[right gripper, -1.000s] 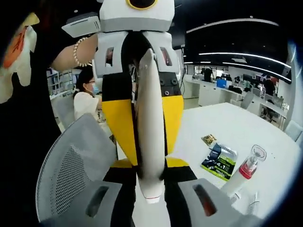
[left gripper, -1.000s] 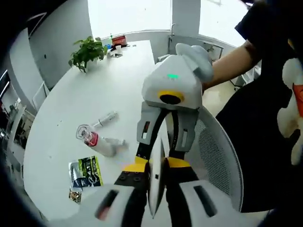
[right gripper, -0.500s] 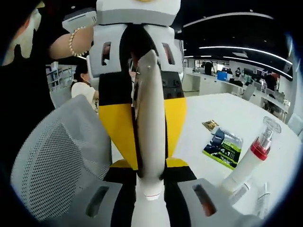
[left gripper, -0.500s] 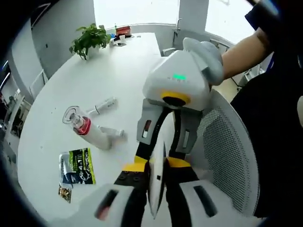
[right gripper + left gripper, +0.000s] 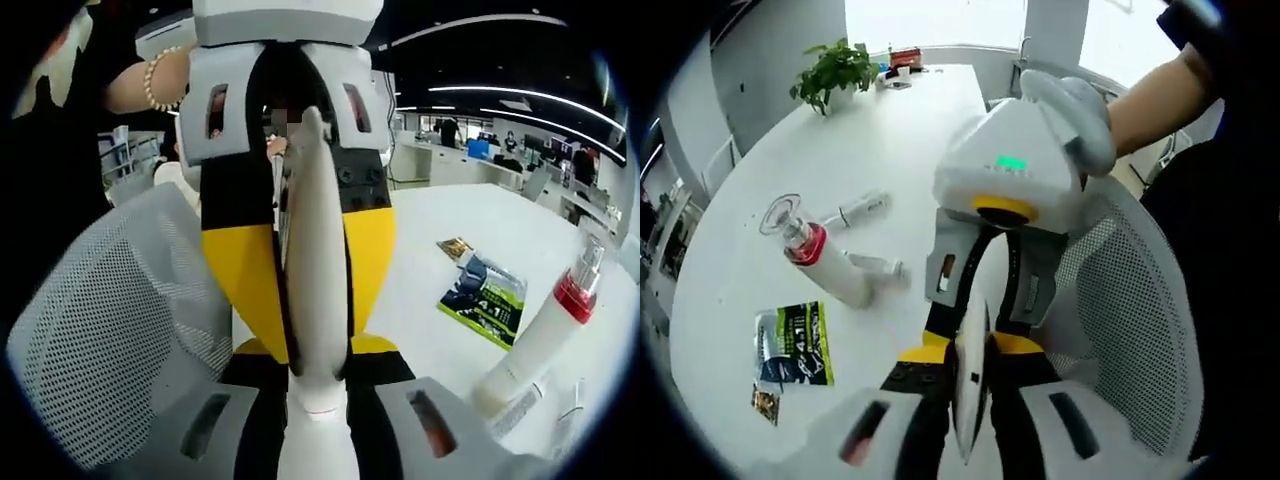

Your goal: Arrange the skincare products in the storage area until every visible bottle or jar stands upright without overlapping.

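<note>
Gripping one white tube point(image 5: 970, 385) between them, both tongs, left tongs point(image 5: 970, 420) and right tongs point(image 5: 316, 420), pinch it. At nine o'clock, a red-collared bottle point(image 5: 820, 262) lies on the white surface point(image 5: 890, 130).

Smooth matt white tabletop point(image 5: 890, 130). White plastic bottle with red collar and clear glossy cap point(image 5: 818, 262). Glossy green-black foil sachet point(image 5: 793, 343). Grey mesh fabric chair back point(image 5: 1140, 330).

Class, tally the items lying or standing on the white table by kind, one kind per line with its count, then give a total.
Pump bottle with red collar: 1
Small tubes: 2, one, one
Green-and-black sachet: 1
Small brown packet: 1
Potted plant: 1
Total: 6
</note>
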`<act>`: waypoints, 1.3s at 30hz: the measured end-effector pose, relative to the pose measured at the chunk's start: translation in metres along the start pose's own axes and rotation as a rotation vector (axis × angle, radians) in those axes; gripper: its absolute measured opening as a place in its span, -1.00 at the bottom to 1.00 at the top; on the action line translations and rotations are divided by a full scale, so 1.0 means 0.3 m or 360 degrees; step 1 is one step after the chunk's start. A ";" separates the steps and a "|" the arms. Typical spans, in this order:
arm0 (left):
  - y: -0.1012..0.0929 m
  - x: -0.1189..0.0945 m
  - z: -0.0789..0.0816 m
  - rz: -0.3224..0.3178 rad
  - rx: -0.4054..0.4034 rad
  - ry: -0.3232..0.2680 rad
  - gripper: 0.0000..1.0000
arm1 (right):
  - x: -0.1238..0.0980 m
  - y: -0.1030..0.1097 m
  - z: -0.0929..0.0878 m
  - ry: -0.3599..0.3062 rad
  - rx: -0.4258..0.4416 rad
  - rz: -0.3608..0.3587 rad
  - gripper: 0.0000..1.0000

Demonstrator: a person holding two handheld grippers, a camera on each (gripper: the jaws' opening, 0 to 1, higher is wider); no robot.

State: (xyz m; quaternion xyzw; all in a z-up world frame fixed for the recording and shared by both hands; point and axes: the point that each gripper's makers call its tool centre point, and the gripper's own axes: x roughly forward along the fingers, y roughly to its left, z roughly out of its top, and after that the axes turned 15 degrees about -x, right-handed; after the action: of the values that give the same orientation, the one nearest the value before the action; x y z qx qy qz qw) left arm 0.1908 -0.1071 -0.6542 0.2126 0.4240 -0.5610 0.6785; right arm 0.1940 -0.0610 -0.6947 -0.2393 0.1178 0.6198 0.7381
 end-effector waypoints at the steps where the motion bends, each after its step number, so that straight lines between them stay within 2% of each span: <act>1: 0.005 0.001 0.002 0.0003 0.0003 -0.0003 -0.74 | 0.000 -0.002 0.000 0.0003 -0.0003 -0.0001 -0.58; 6: 0.032 0.003 0.019 0.0026 0.0025 -0.0024 -0.74 | 0.003 -0.035 -0.004 0.0027 -0.0022 -0.0003 -0.57; 8: 0.047 0.006 0.029 0.0039 0.0036 -0.0033 -0.74 | 0.004 -0.051 -0.011 0.0044 0.0076 -0.0003 -0.55; 10: 0.061 0.008 0.038 0.0053 0.0044 -0.0040 -0.74 | 0.002 -0.067 -0.014 0.0046 0.0090 -0.0030 -0.54; 12: 0.077 0.010 0.047 0.0069 0.0048 -0.0052 -0.74 | -0.005 -0.086 -0.018 0.0044 0.0109 -0.0094 -0.53; 15: 0.106 0.009 0.057 0.0082 0.0049 -0.0057 -0.74 | -0.034 -0.124 -0.038 0.0009 0.0226 -0.0226 -0.51; 19: 0.138 0.006 0.067 0.0093 0.0058 -0.0057 -0.74 | -0.079 -0.145 -0.076 0.0013 0.0302 -0.0300 -0.37; 23: 0.178 0.008 0.088 0.0111 0.0082 -0.0063 -0.74 | -0.148 -0.173 -0.099 -0.0017 0.0397 -0.0435 -0.23; 32: 0.258 0.019 0.138 0.0106 0.0096 -0.0077 -0.74 | -0.220 -0.173 -0.109 -0.0031 0.0475 -0.0559 -0.06; 39: 0.302 0.024 0.168 0.0106 0.0108 -0.0103 -0.74 | -0.274 -0.165 -0.106 -0.0028 0.0524 -0.0654 0.17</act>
State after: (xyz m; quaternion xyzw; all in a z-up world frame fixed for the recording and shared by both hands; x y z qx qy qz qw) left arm 0.2930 -0.1244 -0.6492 0.2313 0.3752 -0.5587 0.7026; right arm 0.2293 -0.1532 -0.6730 -0.1296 0.1596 0.4313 0.8785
